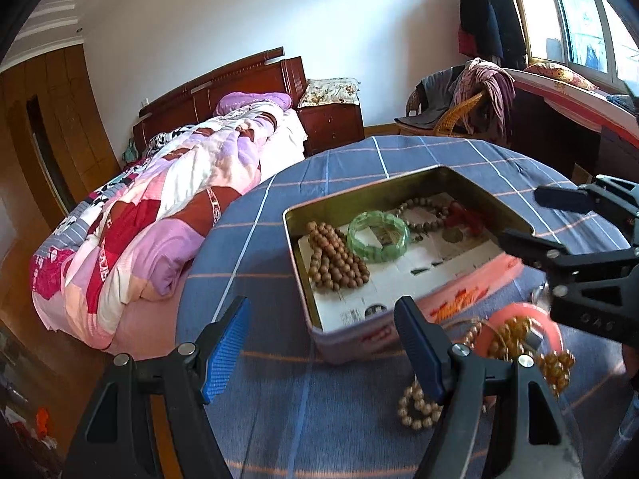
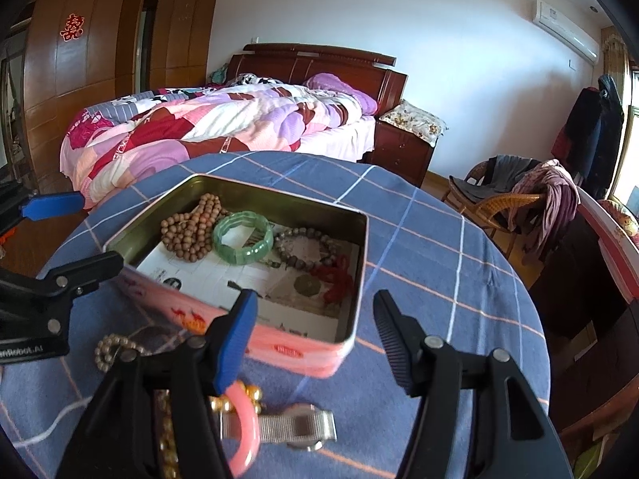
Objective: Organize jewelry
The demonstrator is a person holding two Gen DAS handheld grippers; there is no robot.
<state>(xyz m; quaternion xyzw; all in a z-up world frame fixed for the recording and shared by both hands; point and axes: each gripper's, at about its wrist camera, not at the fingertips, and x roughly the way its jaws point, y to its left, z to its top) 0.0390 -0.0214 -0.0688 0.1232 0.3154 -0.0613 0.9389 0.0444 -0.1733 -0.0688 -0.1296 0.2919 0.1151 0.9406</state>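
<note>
- Two open grippers, seen first from the left wrist: the left gripper gapes empty just before the tin, which holds a green bangle and wooden beads.
- Near the tin's front wall lie a pink bangle and gold beads — loose, apt to slither.
- From the right wrist: the right gripper stands open, holding nothing; the pink bangle — stiff, smooth, possibly brittle — lies before the tin. Best pinched across its rim.

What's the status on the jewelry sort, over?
Left tongs open, empty. Right tongs open, empty. Green bangle and bead strands in the tin; pink bangle, gold beads, watch on the cloth. Nothing blocking the tin.
</note>
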